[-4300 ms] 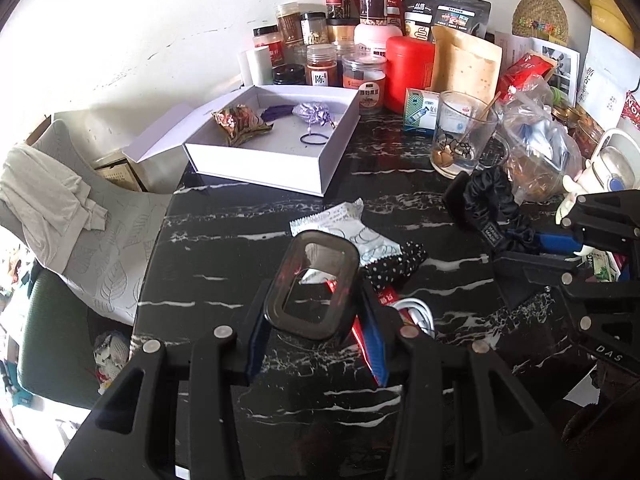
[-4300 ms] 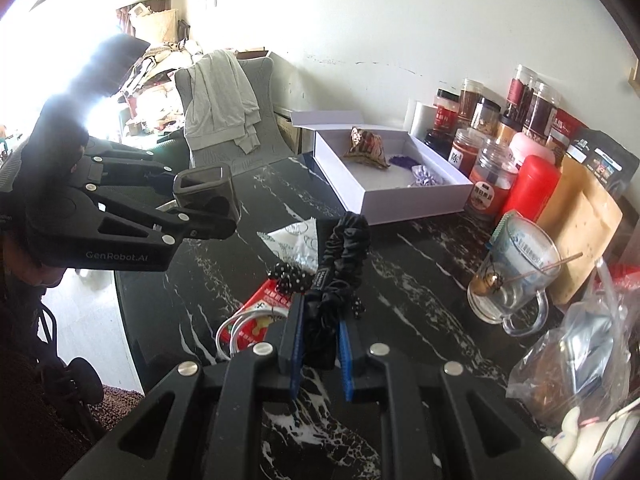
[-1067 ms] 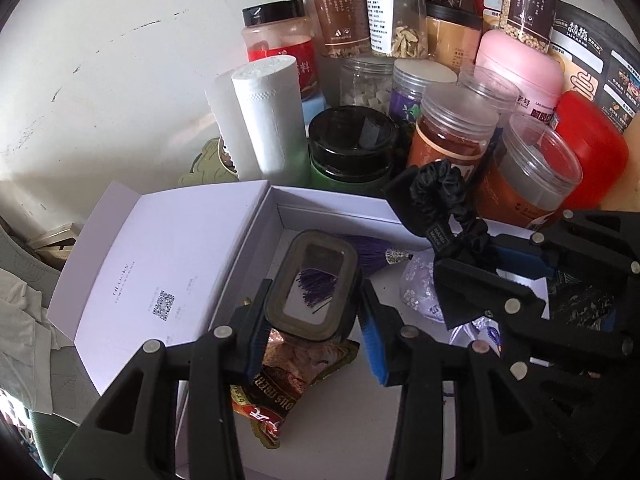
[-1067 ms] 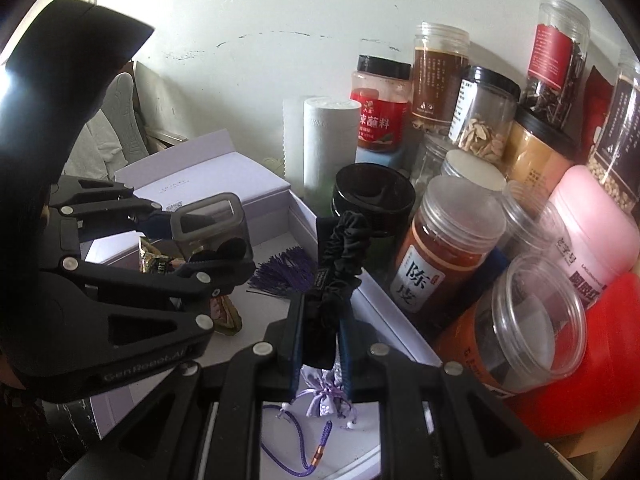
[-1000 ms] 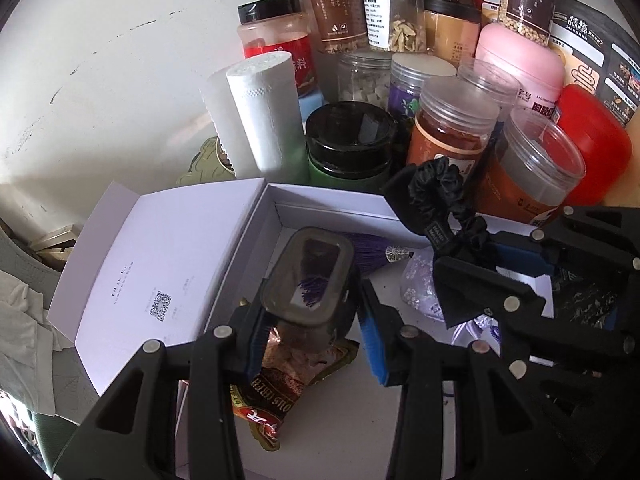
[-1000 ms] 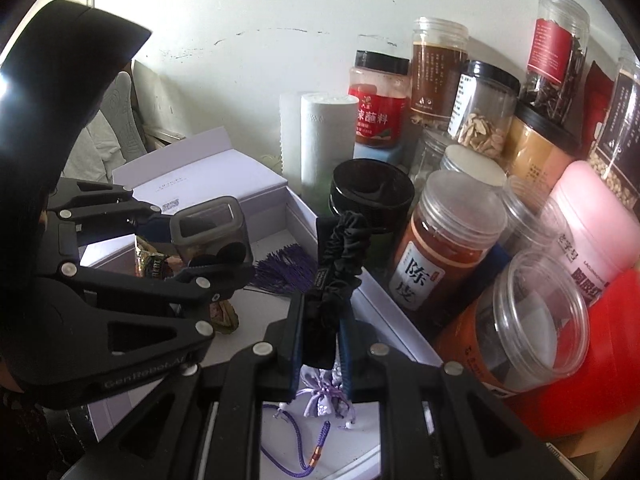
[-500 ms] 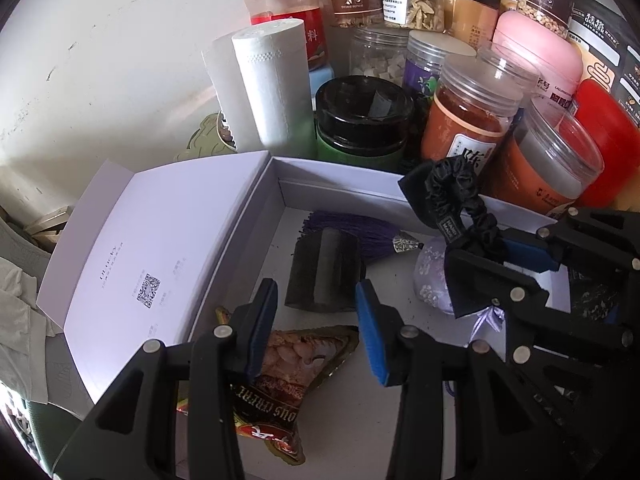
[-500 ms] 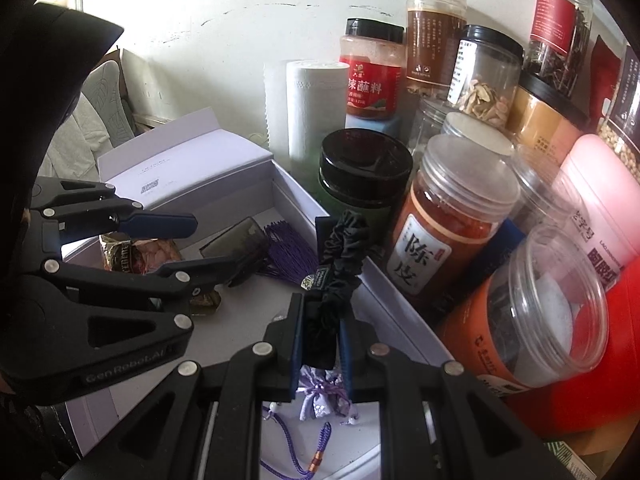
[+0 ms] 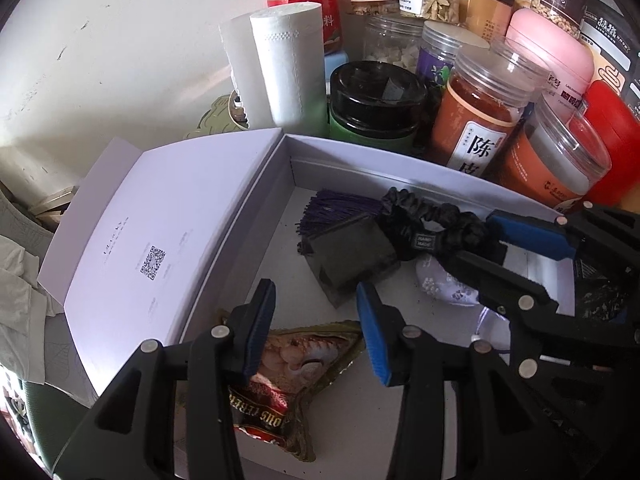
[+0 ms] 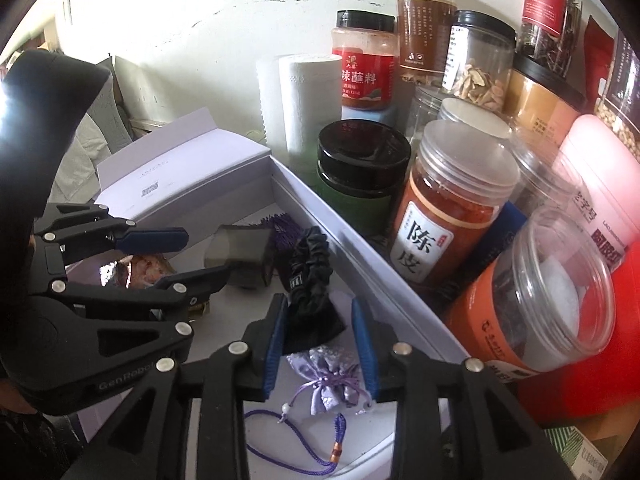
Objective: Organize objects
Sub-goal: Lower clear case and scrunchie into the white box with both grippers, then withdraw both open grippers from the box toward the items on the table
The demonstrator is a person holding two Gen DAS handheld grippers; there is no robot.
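Note:
A white box (image 9: 400, 160) lies open. A dark see-through container (image 9: 352, 256) lies tilted on its floor, just ahead of my left gripper (image 9: 316, 332). That gripper's jaws are opening with nothing between them. A black scrunchie (image 10: 308, 272) droops onto the box floor between the pads of my right gripper (image 10: 320, 342). Its jaws are opening too and no longer squeeze it. In the left wrist view the scrunchie (image 9: 432, 220) leans on the container, with the right gripper (image 9: 500, 244) behind it. In the right wrist view the left gripper (image 10: 192, 258) hovers beside the container (image 10: 240, 256).
The box also holds a snack packet (image 9: 296, 360), a purple tassel (image 9: 336, 208), a lavender pouch (image 10: 328, 376) and a purple cord (image 10: 280, 440). Its lid (image 9: 160, 240) lies open to the left. A paper roll (image 9: 288, 64) and several jars (image 9: 480, 120) crowd the far wall.
Both grippers came from the table to over the box. The left one let the container fall onto the box floor. The right jaws have spread and the scrunchie has sagged down.

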